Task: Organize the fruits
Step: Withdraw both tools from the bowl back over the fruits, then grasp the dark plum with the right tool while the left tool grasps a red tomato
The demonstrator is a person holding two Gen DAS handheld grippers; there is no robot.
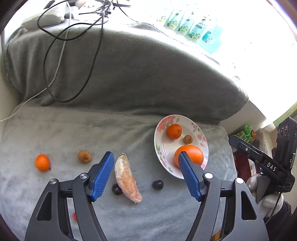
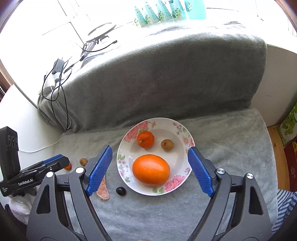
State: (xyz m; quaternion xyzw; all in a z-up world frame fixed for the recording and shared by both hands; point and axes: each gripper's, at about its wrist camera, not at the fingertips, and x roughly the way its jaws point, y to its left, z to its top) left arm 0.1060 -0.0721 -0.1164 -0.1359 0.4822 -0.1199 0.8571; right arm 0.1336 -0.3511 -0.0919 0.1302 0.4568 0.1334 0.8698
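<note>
A floral plate [image 2: 182,178] on the grey sofa seat holds a large orange [image 2: 151,169], a tangerine [image 2: 145,139] and a small brown fruit [image 2: 167,144]. My right gripper [image 2: 150,149] hovers over the plate, open and empty. My left gripper [image 1: 145,154] is also open and empty, above a peeled pomelo segment [image 1: 127,181] lying on the seat between two dark round fruits [image 1: 117,189] [image 1: 158,184]. Farther left lie a brown fruit [image 1: 84,156] and a tangerine [image 1: 42,162]. The plate [image 1: 161,146] sits to the right of the left gripper.
The grey sofa backrest [image 2: 157,79] rises behind the seat, with black cables [image 1: 55,55] draped over its left end. Green packets [image 2: 159,13] line the sill. Wooden floor and a play mat [image 2: 287,128] lie right of the sofa. A striped sleeve [image 2: 284,204] shows at lower right.
</note>
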